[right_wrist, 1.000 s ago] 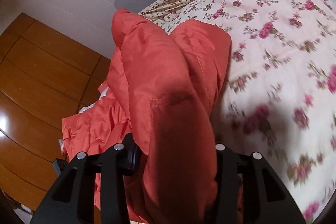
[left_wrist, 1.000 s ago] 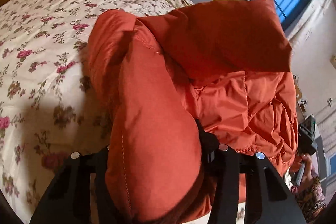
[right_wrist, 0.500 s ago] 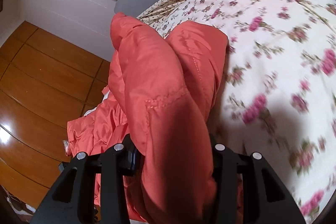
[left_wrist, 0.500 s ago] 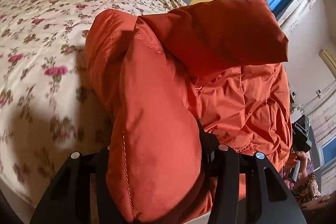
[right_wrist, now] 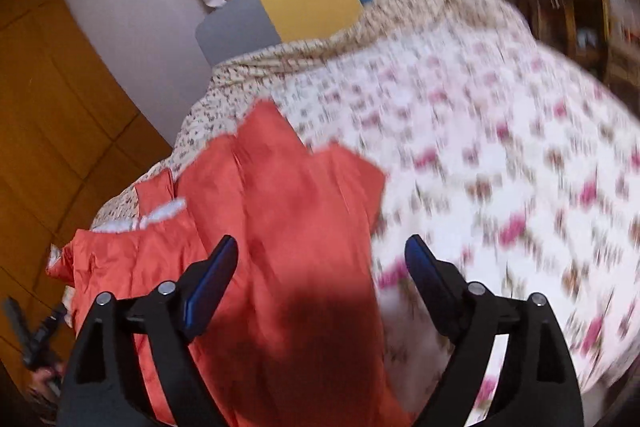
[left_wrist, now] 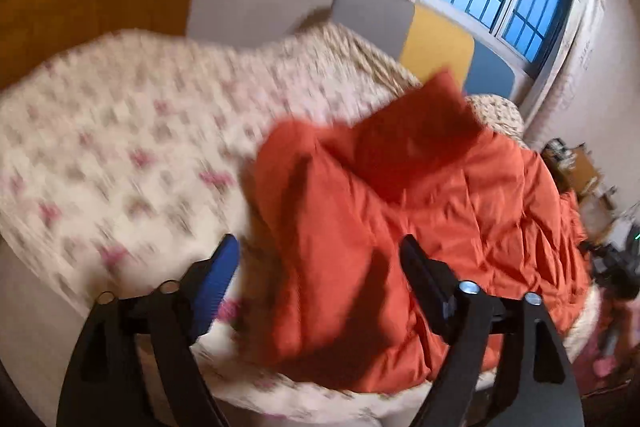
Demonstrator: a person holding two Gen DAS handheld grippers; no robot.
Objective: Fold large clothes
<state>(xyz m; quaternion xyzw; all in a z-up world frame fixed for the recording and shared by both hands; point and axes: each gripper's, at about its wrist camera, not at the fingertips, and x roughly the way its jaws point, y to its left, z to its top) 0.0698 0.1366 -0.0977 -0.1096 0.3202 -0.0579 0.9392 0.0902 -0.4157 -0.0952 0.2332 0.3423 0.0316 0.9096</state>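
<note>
Now that both my grippers have just been opening, the left gripper and right gripper stand wide with nothing pinched. My orange jacket lies dropped on the floral bed, so this fold looks laid down.

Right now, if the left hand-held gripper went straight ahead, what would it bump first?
Probably the orange jacket lying on the flowery bed. The left hand-held gripper is open, jaws just widened, and depth is hard to judge.

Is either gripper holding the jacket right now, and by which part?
Neither. The left gripper and right gripper have just opened; the jacket lies on the bed.
</note>
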